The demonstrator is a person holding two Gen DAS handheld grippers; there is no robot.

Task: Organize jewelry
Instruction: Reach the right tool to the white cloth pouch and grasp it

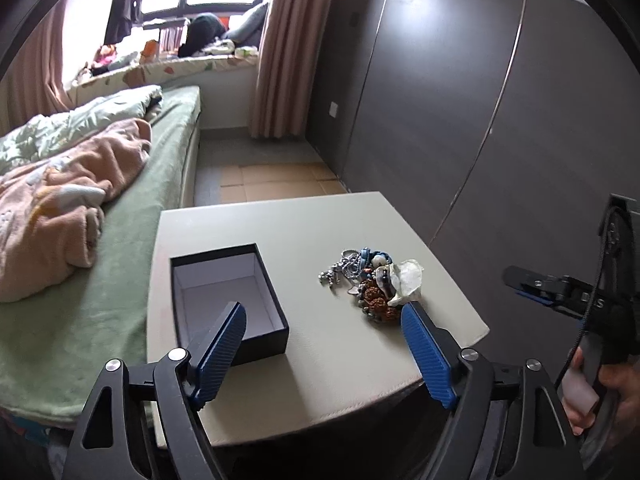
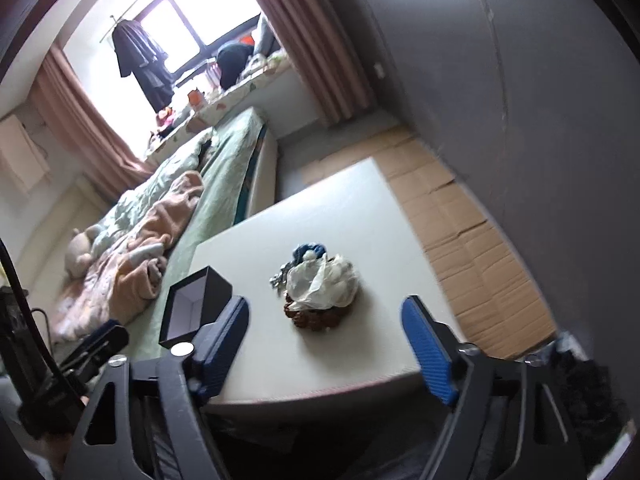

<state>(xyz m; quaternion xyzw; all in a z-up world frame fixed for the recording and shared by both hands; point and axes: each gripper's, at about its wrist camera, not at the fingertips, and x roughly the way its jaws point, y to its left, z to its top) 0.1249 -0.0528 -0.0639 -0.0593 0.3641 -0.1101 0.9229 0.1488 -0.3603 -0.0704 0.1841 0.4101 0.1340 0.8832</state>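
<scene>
Bedroom setup: pale bench (image 1: 344,360) beside the bed (image 1: 80,320), dark wardrobe wall behind.

We take the black box (image 1: 228,300) as landmark. Nearest us, left gripper (image 1: 323,344) hovers over the bench's near edge, fingers (image 1: 426,354) wide apart, nothing held; one finger overlaps the box's near corner in view, contact unclear. Right gripper (image 2: 326,340) also has its fingers spread and empty, above the near edge right of the box.

Box is open, white-lined, looks empty. Jewelry pile (image 1: 370,280) sits on the bench well right of the box: metal chain, blue beads, brown bead strand, crumpled clear plastic bag (image 2: 324,280) on top.

Risks, our read:
- Pieces look tangled, so lifting one likely drags the rest, possibly off the bench.
- Bag hides what's underneath; fingers may clamp plastic, not jewelry.
- Thin chain may slip between the ribbed pads.
- Box is light and near the bed-side edge; a finger bump could shove it off.

Farther out: curtains, window, hanging clothes.

Writing: partial white letters on the right gripper body, not legible. No brands readable.
</scene>
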